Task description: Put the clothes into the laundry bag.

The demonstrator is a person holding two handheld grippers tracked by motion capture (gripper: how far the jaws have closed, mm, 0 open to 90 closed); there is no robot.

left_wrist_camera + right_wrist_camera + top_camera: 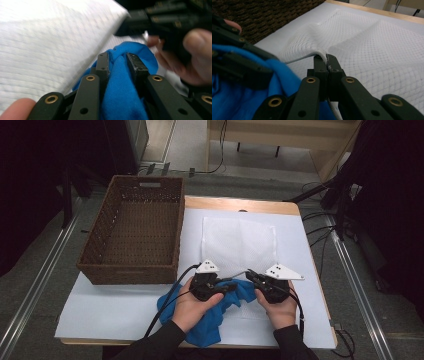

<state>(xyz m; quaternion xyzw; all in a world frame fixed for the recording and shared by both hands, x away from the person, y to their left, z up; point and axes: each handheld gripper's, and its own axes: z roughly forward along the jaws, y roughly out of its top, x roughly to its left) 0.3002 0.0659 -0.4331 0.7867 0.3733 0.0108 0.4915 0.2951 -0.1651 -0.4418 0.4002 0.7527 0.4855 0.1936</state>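
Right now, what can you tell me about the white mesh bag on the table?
The white mesh bag is a flat, roughly rectangular pouch of fine netted fabric, lying on the white table cover to the right of the brown woven basket. Its near edge is lifted into a ridge, pinched between the closed jaws of the right gripper. The crumpled blue cloth, held in the left gripper, sits against that edge.

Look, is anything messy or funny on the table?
Nothing looks broken or spilled. The blue cloth is bunched up at the near edge, pinched by the left gripper. The right gripper pinches the white mesh bag, lifting its near edge into a wrinkle. The basket sits straight at the left.
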